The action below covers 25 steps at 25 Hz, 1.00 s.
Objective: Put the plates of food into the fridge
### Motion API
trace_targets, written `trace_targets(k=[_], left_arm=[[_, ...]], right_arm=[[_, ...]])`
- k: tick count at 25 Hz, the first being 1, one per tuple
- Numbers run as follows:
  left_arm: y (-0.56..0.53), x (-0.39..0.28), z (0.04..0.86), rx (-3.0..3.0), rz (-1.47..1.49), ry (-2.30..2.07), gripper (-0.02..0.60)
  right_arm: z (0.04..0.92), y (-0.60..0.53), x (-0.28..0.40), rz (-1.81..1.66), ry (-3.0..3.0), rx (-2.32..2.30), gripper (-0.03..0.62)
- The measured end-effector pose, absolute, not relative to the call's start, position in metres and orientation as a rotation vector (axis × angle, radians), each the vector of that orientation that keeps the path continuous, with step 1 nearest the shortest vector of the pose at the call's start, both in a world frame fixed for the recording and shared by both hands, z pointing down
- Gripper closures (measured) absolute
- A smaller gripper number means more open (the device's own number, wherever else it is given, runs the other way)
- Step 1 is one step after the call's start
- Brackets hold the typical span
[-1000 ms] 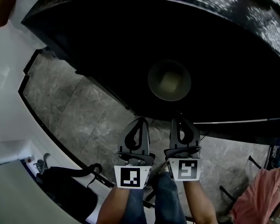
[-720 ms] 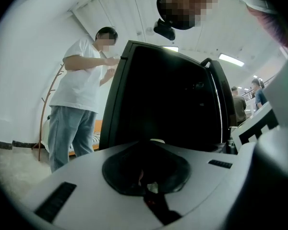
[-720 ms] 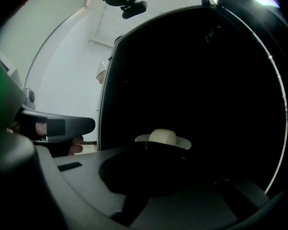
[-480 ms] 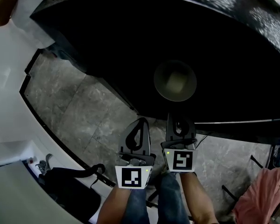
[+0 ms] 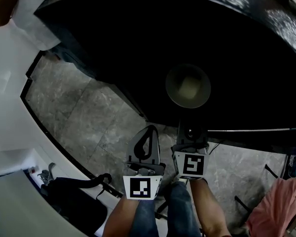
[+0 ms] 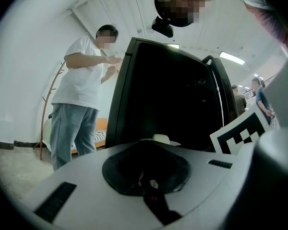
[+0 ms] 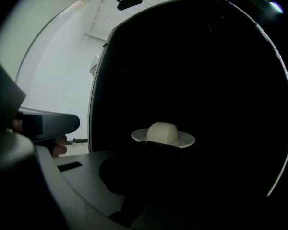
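While both forearms (image 5: 207,209) are reaching forward, the left gripper (image 5: 148,130) and right gripper (image 5: 190,130) are holding jaws closed, empty; the plate (image 5: 188,85) is sitting on the black surface (image 5: 138,43), twelve o'clock from the right gripper.

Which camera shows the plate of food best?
The right gripper view: the plate is pale and whole against the dark, side-on. The head view shows it dim from above; the left gripper view only a sliver.

A home mock-up inside a bright hall is suggested by a coat stand (image 6: 44,110) and bed (image 6: 100,134) at left, strip lights (image 6: 232,58) at upper right, and grey floor tiles (image 5: 79,117).
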<state>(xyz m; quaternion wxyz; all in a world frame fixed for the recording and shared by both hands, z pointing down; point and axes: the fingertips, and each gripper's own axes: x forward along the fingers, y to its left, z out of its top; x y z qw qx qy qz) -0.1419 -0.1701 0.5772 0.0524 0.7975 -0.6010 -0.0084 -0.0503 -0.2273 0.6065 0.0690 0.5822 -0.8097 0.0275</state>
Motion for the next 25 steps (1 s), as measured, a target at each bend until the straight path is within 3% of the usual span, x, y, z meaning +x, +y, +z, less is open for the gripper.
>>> trace_targets(k=[25], left_arm=[[-0.175,-0.145,0.580,2.439,0.021,-1.825,0.575]], right_arm=[[0.613,-0.253,-0.035,0.104,-2.368,1.813,0.582]])
